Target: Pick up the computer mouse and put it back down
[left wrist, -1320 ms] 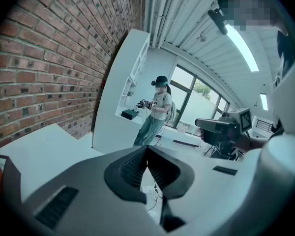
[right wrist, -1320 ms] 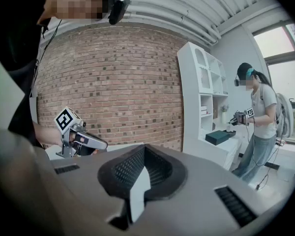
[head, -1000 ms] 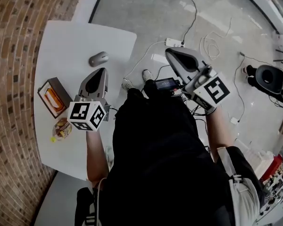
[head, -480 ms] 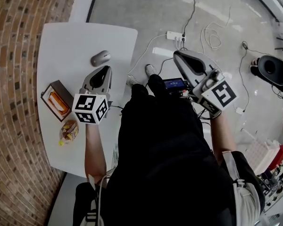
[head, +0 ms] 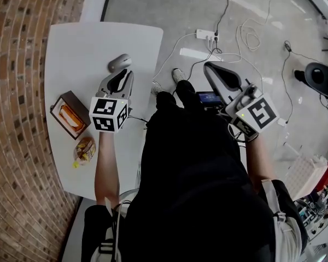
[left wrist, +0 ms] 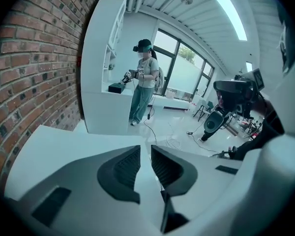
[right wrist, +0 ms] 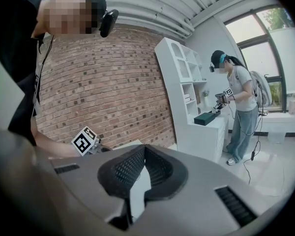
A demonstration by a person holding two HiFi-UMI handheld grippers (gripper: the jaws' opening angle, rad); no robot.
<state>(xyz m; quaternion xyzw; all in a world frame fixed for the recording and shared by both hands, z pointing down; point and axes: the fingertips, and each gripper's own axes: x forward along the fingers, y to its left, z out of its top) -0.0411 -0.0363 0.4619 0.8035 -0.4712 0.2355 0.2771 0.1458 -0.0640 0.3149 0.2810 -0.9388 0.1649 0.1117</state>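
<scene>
mouse [head: 119, 62]: lying on white table [head: 71, 48] | left gripper [head: 123, 75]: just beside mouse, 2 jaws just been opening, narrow gap, nothing between | right gripper [head: 212, 68]: well apart from mouse, jaws closed, empty

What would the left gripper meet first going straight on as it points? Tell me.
Probably the computer mouse, just ahead of the left gripper in the head view, or else the white table; depth is unclear. Its jaws have just been opening, with nothing between them.

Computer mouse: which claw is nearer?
Left. The left claw, jaws just opened with nothing between, sits just short of the computer mouse; the right claw is away over the floor.
</scene>
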